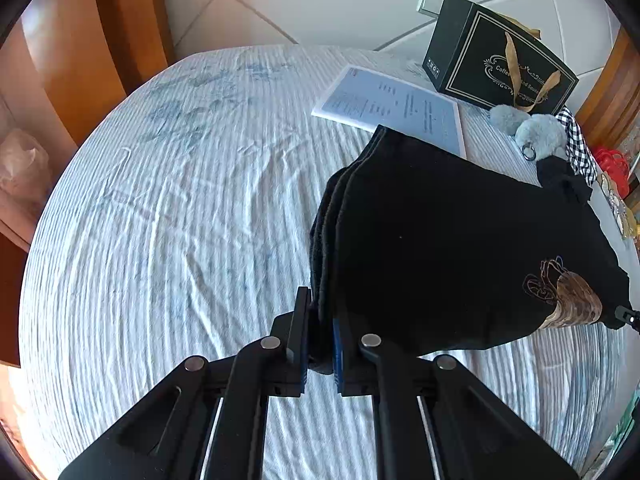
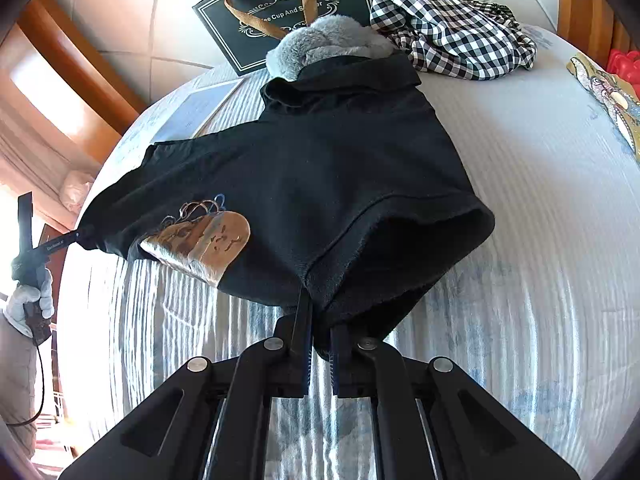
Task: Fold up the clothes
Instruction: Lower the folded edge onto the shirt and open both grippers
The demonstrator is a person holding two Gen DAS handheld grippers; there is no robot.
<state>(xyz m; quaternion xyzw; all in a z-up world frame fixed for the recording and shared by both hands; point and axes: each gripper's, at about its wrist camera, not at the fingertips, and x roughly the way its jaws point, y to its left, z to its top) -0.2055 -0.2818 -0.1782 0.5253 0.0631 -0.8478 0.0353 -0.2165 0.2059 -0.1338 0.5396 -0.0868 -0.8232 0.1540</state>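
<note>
A black shirt (image 1: 460,248) with a gold print (image 1: 568,296) hangs folded over the striped bed cover, lifted at its near edge. My left gripper (image 1: 320,332) is shut on the shirt's near left corner, where several layers of cloth bunch between its pads. In the right wrist view the same black shirt (image 2: 320,184) stretches from its collar at the far end to my right gripper (image 2: 320,332), which is shut on the near right corner by the sleeve hem. The left gripper (image 2: 82,236) shows there too, at the far left, pinching the other corner, with a gloved hand (image 2: 28,300) on its handle.
A black gift bag (image 1: 504,60) stands at the bed's far edge beside a printed booklet (image 1: 396,108). Grey fluffy pompoms (image 1: 532,128) and a black-and-white checked garment (image 2: 452,32) lie beyond the shirt's collar. Wooden bed frame (image 1: 120,20) borders the left. Bare striped cover (image 1: 168,200) spreads left.
</note>
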